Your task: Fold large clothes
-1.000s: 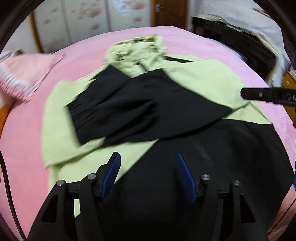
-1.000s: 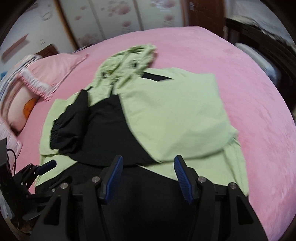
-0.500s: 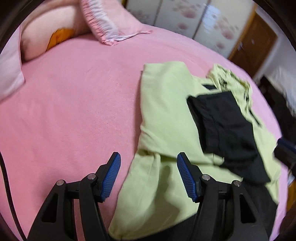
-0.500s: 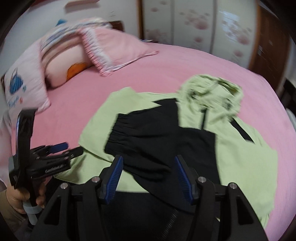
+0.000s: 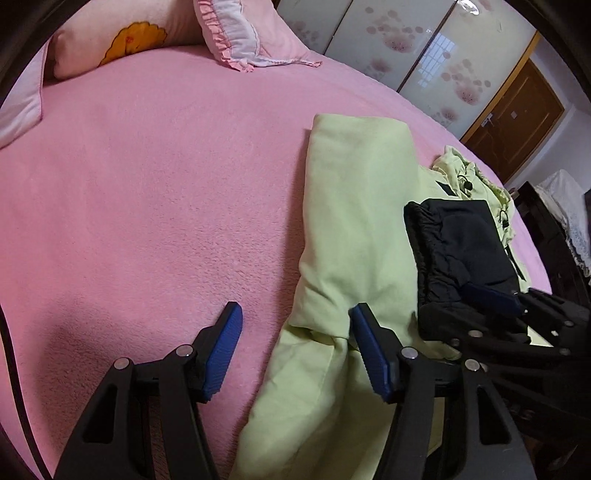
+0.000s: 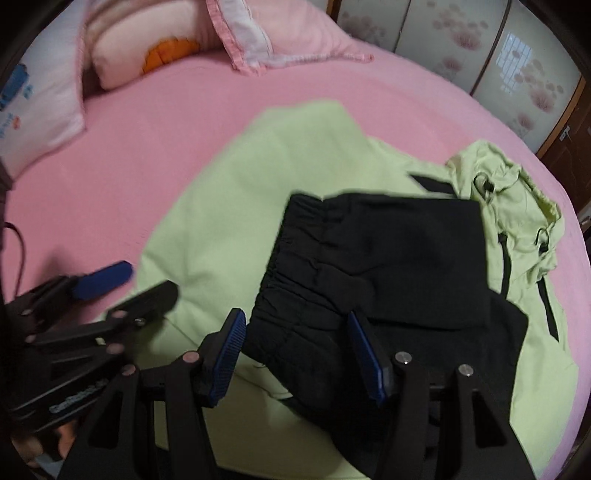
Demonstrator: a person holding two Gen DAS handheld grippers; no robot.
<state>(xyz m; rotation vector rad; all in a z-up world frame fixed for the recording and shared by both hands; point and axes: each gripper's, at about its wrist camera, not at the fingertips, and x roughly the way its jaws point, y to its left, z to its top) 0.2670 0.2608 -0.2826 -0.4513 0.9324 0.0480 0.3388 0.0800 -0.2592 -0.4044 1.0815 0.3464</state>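
- Right now your left gripper [image 5: 295, 339] has its blue-padded fingers spread apart, with nothing between them; it hangs over the left border of the jacket [image 5: 354, 229], one finger above the pink bedspread [image 5: 147, 203] and the other above green cloth.
- Your right gripper [image 6: 295, 350] is also spread wide, holding nothing, poised over the black sleeve [image 6: 369, 266] near its gathered cuff.
- You have the green-and-black jacket lying flat in the middle of the bed, sleeve folded across its chest, its hood [image 6: 509, 184] toward the far right edge.
- Pink pillows [image 5: 236, 33] sit along the far left edge of the bed, well apart from the jacket.
- Beyond the bed's far edge stand flowered sliding panels [image 5: 424, 55].
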